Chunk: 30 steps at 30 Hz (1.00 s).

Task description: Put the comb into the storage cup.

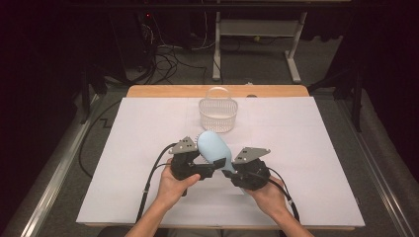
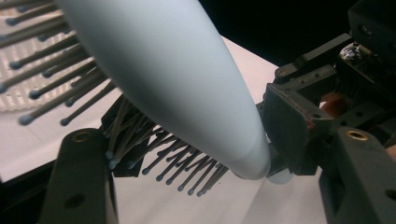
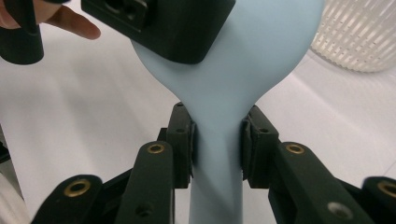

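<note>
While the right gripper [image 3: 217, 140] clamps the handle of the blue hairbrush [image 1: 214, 146] above the table's near-middle, its long axis points away toward the white basket [image 1: 218, 111] by the far edge. Left gripper [image 1: 206, 170] grips the head from the left side, one pad on the back, one in the bristles.

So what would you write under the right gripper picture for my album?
Right gripper clamps the handle of a light blue hairbrush while the left gripper closes over its head, white basket behind.
</note>
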### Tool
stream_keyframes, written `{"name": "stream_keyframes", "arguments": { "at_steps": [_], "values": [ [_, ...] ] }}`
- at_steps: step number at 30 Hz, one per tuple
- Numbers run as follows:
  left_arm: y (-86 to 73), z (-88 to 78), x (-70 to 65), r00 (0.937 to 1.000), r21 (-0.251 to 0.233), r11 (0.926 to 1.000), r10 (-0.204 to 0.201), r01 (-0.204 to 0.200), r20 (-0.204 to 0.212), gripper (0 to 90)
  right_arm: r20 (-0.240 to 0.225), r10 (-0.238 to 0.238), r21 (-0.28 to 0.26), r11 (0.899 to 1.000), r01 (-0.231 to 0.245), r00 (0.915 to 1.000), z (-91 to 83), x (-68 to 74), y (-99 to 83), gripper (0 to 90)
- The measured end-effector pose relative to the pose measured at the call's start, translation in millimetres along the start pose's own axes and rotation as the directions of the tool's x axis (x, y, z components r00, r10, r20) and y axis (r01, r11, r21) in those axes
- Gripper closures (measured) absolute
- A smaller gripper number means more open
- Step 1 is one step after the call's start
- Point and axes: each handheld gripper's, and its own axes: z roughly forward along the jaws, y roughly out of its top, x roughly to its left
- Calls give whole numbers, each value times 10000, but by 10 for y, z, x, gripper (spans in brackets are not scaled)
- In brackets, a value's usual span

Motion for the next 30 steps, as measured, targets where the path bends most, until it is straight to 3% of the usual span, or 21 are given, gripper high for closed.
{"name": "stream_keyframes", "arguments": {
  "at_steps": [8,15,21,30],
  "values": [
    [23,-84,1,10000,-41,10000,41,-41,34,419,-38,-79,-45,10000,79,10000,36,39,46,696],
    [79,-182,-1,9966,61,9981,-622,619,533,502,-158,-282,-66,9996,281,9995,64,81,74,694],
    [113,-190,-28,9971,209,9984,-540,530,530,522,-220,-247,-110,9996,245,9995,65,83,84,694],
    [136,-192,-25,9950,176,9972,-739,729,673,536,-472,-131,-257,9996,119,9988,55,64,78,695]
  ]
}}
